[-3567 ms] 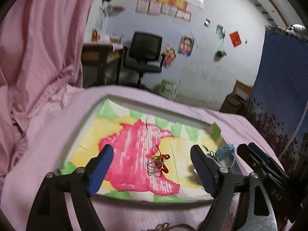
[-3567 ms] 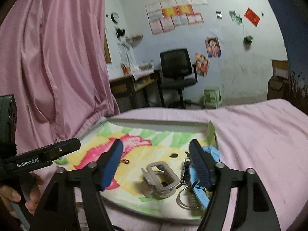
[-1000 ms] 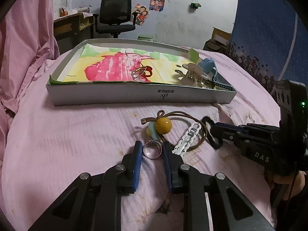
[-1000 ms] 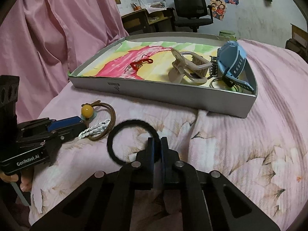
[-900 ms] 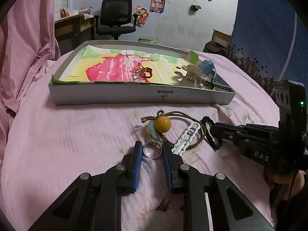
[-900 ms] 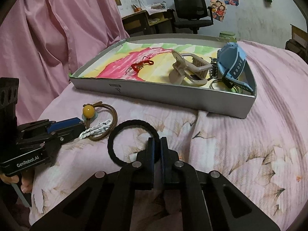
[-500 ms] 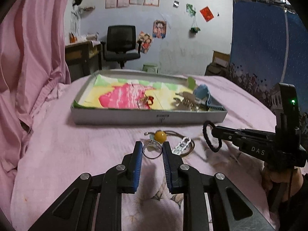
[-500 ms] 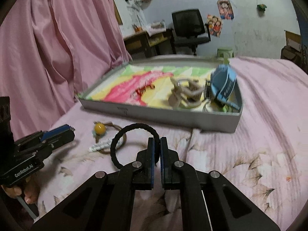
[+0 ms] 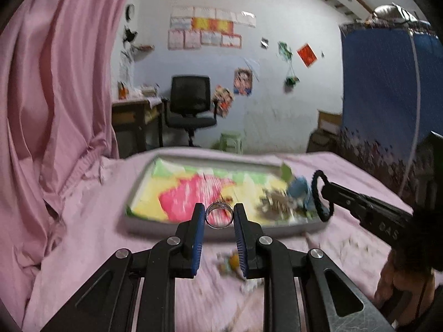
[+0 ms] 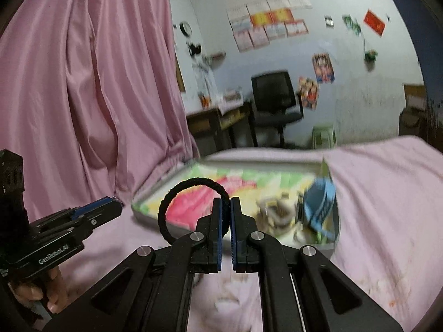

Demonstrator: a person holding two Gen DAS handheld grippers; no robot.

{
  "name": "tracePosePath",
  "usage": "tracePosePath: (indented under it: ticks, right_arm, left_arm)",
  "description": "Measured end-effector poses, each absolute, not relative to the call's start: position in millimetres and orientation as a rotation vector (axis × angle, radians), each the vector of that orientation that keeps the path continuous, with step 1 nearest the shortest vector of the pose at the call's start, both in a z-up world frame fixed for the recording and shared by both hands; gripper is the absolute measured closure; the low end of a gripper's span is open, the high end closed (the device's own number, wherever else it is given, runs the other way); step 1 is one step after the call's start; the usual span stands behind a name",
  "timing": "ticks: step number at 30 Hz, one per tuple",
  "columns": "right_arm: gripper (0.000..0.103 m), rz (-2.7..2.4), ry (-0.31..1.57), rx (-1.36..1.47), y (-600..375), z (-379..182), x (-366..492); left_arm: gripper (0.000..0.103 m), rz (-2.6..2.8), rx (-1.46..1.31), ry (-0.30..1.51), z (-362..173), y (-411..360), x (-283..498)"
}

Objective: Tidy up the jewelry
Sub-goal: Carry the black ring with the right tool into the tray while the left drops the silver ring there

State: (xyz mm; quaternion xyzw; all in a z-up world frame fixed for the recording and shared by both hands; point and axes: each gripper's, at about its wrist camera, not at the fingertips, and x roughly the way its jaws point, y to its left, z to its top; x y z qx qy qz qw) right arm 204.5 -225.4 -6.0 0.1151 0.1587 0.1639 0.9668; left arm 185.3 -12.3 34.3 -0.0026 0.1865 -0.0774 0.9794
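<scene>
Both grippers had risen from the pink bedspread (image 9: 83, 249) since the earlier frames and were held in the air in front of the tray (image 9: 144, 227), carrying their loads with them. The left gripper (image 9: 219, 215) was clamped on a silver ring (image 9: 218, 217), which stood upright between the blue pads (image 9: 197, 229), in line with the tray's near wall. The right gripper (image 10: 226, 213) was closed on a black hair tie (image 10: 191, 184); its loop stood up and to the left of the pinched section. A yellow-beaded hair tie (image 9: 234, 260) lay on the bedspread below the left gripper, blurred. Inside the tray, on the painted liner (image 10: 193, 196), a blue item (image 10: 321, 204) and a beige clip (image 10: 274, 210) lay at the right end, both blurred by motion.
</scene>
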Motion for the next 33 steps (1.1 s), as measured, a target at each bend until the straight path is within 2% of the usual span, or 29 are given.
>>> tracePosePath:
  ticks: [7, 16, 33]
  right_arm:
    - [0.098, 0.289, 0.229, 0.211, -214.1, 11.2, 230.8]
    - [0.098, 0.263, 0.21, 0.236, -211.4, 8.2, 279.0]
    - [0.098, 0.268, 0.403, 0.21, -191.4, -29.6, 342.3]
  left_arm:
    - [0.083, -0.084, -0.004, 0.272, 47.8, -21.2, 212.0]
    - [0.083, -0.061, 0.009, 0.237, 47.2, -20.5, 260.5]
    - [0.083, -0.014, -0.091, 0.519, 5.3, -1.6, 347.0]
